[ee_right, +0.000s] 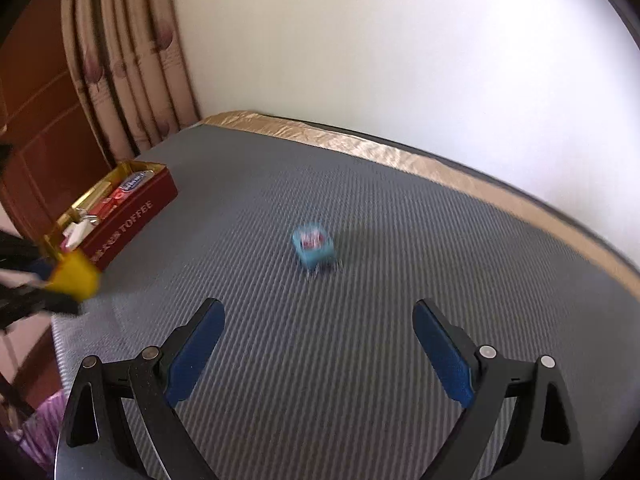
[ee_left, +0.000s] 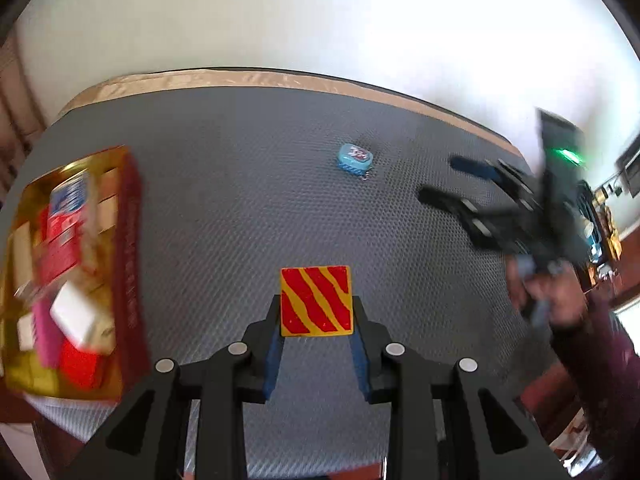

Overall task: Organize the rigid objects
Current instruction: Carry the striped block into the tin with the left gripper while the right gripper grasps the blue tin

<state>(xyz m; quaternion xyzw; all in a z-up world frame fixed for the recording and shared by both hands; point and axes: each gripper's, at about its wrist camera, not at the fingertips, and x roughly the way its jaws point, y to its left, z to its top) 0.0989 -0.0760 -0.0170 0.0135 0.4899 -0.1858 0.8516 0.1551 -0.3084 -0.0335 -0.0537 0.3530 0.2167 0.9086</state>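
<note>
My left gripper (ee_left: 316,304) is shut on a yellow block with red stripes (ee_left: 316,301), held above the grey mat; it also shows in the right wrist view (ee_right: 76,274) at the left edge. A red toffee tin (ee_left: 68,264) with gold lining, holding several small boxes, lies to its left; it shows in the right wrist view (ee_right: 132,208) too. A small blue tin (ee_left: 355,157) sits on the mat further back. My right gripper (ee_right: 318,312) is open and empty, with the blue tin (ee_right: 314,246) ahead of it; the gripper shows blurred in the left wrist view (ee_left: 444,180).
The grey textured mat (ee_right: 360,360) covers a table with a gold cloth edge (ee_right: 400,156) at the back by a white wall. Curtains (ee_right: 128,60) and a wooden panel stand at the far left. A person's sleeve (ee_left: 592,344) is on the right.
</note>
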